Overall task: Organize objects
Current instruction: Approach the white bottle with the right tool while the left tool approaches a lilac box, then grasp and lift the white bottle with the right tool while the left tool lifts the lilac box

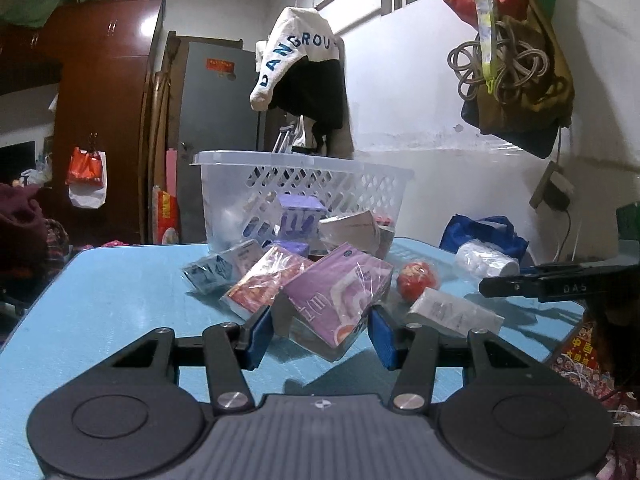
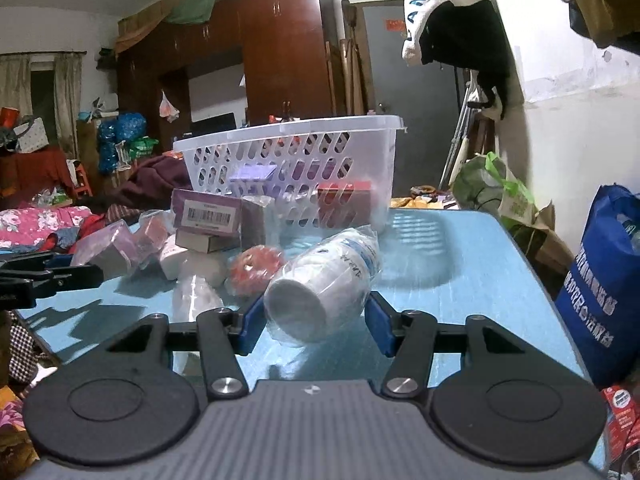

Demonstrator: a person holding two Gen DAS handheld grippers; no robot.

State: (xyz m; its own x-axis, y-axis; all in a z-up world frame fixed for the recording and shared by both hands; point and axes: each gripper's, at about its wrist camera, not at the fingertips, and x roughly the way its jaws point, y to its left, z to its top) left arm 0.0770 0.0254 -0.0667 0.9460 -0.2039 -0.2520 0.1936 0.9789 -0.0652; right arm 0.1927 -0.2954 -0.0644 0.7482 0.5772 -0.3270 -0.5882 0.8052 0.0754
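Wrapped purple box (image 1: pixel 340 292) and white bottle (image 2: pixel 324 280) lie before the slotted basket (image 2: pixel 288 160).

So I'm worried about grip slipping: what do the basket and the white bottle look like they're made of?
Basket: translucent white plastic, apparently rigid, with molded slots and a glossy rim. White bottle: smooth, opaque, probably plastic, wrapped in clear crinkly film that shows shiny wrinkles, so likely slippery.
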